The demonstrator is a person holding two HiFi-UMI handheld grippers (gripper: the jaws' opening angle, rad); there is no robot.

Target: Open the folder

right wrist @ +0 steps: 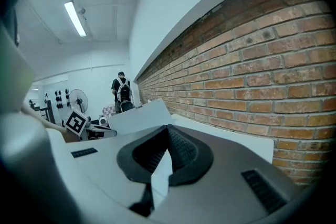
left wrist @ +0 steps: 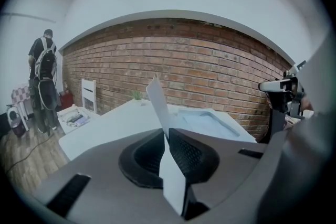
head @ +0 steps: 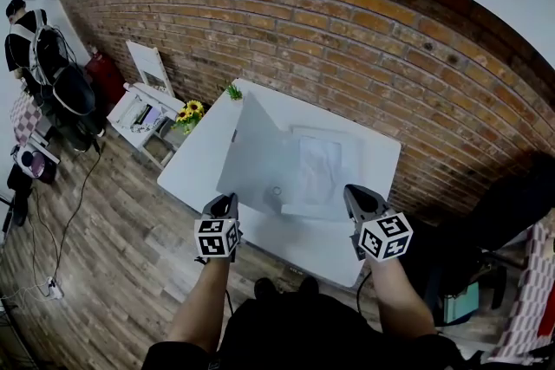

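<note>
A translucent white folder lies on the white table. Its front cover stands lifted and tilted to the left, and the back half with a paper sheet lies flat. My left gripper is shut on the cover's near edge; in the left gripper view the cover rises out from between the pads of that gripper. My right gripper is shut on the near edge of the folder's flat half, and a white strip shows between the jaws of that gripper.
A brick wall runs behind the table. A small green plant stands at the table's far corner. A low white shelf with sunflowers is on the floor to the left. A person with a backpack stands far left.
</note>
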